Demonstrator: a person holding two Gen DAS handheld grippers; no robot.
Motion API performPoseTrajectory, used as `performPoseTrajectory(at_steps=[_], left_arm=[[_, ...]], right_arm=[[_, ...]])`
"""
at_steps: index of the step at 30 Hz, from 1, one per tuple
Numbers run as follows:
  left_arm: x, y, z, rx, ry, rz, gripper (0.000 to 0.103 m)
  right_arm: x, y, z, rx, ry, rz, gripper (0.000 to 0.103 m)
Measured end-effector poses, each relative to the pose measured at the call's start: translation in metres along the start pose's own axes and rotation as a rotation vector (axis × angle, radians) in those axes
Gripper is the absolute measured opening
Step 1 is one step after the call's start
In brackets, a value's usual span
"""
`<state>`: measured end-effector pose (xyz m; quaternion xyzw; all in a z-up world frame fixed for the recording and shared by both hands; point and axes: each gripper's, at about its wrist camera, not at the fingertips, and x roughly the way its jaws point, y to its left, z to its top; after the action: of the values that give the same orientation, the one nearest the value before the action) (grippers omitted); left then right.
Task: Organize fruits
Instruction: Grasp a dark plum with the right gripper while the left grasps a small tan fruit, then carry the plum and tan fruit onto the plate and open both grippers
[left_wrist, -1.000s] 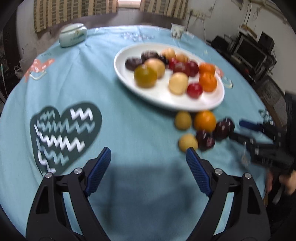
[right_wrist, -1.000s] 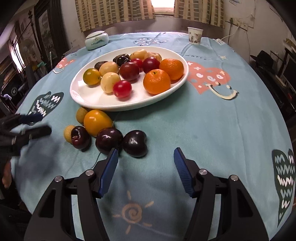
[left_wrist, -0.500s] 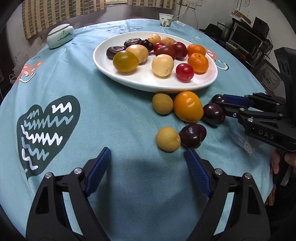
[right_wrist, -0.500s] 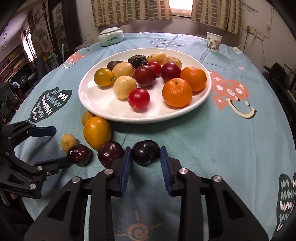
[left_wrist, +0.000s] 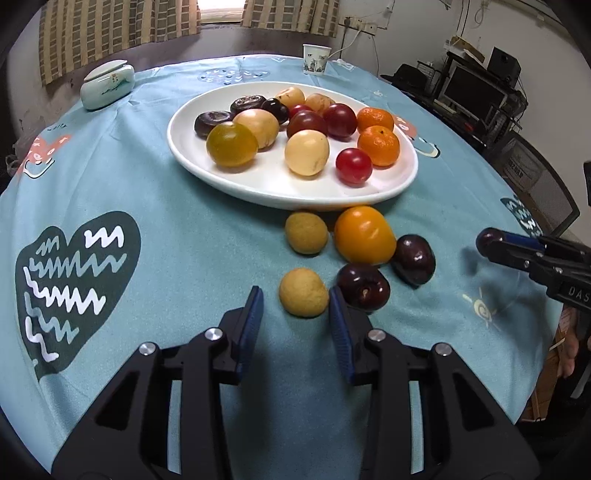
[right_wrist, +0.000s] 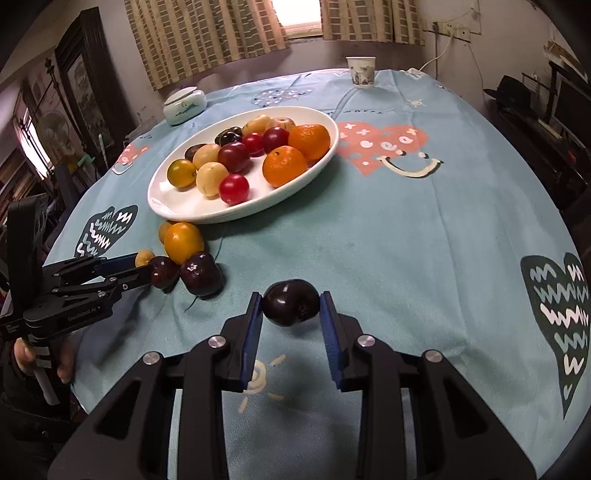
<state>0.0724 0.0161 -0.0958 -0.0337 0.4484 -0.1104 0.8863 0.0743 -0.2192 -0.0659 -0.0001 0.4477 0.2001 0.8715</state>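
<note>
The right gripper (right_wrist: 291, 314) pinches a dark plum (right_wrist: 291, 302) between its blue pads (right_wrist: 254, 325), holding it clear of the blue tablecloth (right_wrist: 406, 258) over the near edge of the table, above a small printed sun. The left gripper (left_wrist: 295, 314) is partly spread, its two fingers set either side of a pale yellow fruit (left_wrist: 303, 292) lying on the cloth near the table's near edge; the pads stand just beside the fruit and whether they touch it cannot be told. Just beside that fruit, on its right, lies a second dark plum (left_wrist: 363, 287), with a third dark plum (left_wrist: 413, 258) touching it. Behind them sit an orange-yellow fruit (left_wrist: 365, 235) and a brownish-yellow fruit (left_wrist: 306, 232), both close against the near rim of the white plate (left_wrist: 266, 188). The plate stands toward the middle of the table and carries the sorted fruit: two oranges (left_wrist: 379, 145), a red plum (left_wrist: 353, 165), several dark red plums, pale yellow fruits and dark brown ones. At the far edge of the table stand a paper cup (left_wrist: 315, 64) and a lidded ceramic jar (left_wrist: 107, 85), well apart.
</note>
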Motion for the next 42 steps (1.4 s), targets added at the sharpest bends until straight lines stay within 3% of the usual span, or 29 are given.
performPoseTrajectory(at_steps=[4,6,21,28,34,42], left_arm=[[0.002,0.004,0.004,-0.029,0.000,-0.029,0.035],[0.002,0.005,0.004,-0.037,-0.002,-0.058,0.027],[-0.051,-0.004,-0.003,-0.032,-0.087,-0.045,0.027],[-0.059,0.001,0.002,-0.069,-0.067,-0.058,0.027],[-0.067,0.005,0.018,-0.060,-0.097,-0.039,0.027],[-0.056,-0.001,0.067,0.000,-0.124,-0.022,0.027]], right_arm=[[0.000,0.002,-0.004,0.004,-0.002,0.015,0.032],[0.001,0.003,-0.005,0.008,0.007,0.021,0.032],[-0.019,0.032,-0.002,-0.048,-0.041,0.055,0.032],[-0.029,0.039,0.007,-0.064,-0.082,0.080,0.032],[-0.024,0.043,0.023,-0.075,-0.096,0.100,0.032],[-0.007,0.054,0.051,-0.107,-0.091,0.123,0.032]])
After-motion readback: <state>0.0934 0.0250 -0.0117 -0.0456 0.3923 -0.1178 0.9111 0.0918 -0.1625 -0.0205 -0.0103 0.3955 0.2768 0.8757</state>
